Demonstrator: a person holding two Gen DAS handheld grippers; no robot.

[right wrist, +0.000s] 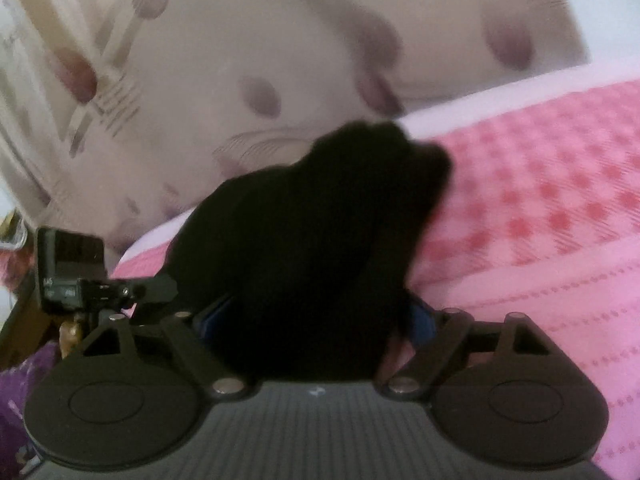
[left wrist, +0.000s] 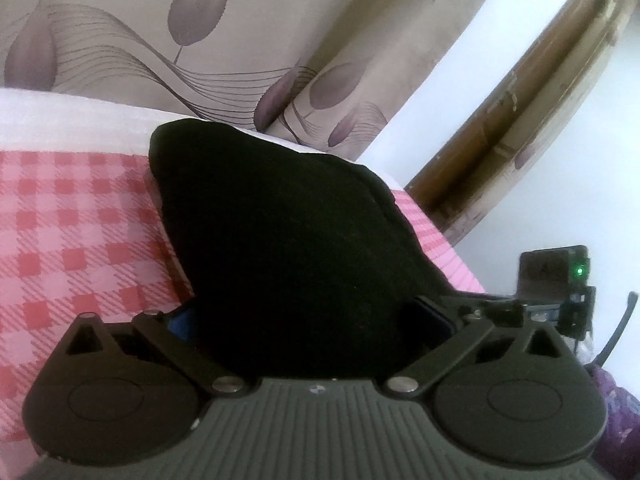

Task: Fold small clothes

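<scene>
Left gripper [left wrist: 304, 312] clenched on the black cloth [left wrist: 280, 232]; cloth fills the gap between the fingers, blue pads [left wrist: 180, 322] peek out at the edges. Cloth bunches up from the jaws and drapes forward over the checked sheet [left wrist: 72, 232], its far end near the sheet's white border. Leaf-print curtain [left wrist: 160, 40] hangs behind the sheet; wooden frame [left wrist: 520, 120] right of the curtain. The other gripper's body with a green light [left wrist: 560, 280] sits off the sheet's right edge.

Right gripper [right wrist: 320, 320] also gripping the cloth [right wrist: 312, 232], blue pads [right wrist: 422, 320] showing either side. This view is motion-blurred, so fold lines can't be made out; cloth looks lumped and raised above the pink sheet [right wrist: 540, 208]. Curtain [right wrist: 280, 40] behind it. Left gripper's body [right wrist: 72, 268] visible off the sheet's left edge, purple fabric [right wrist: 24, 380] below that.
</scene>
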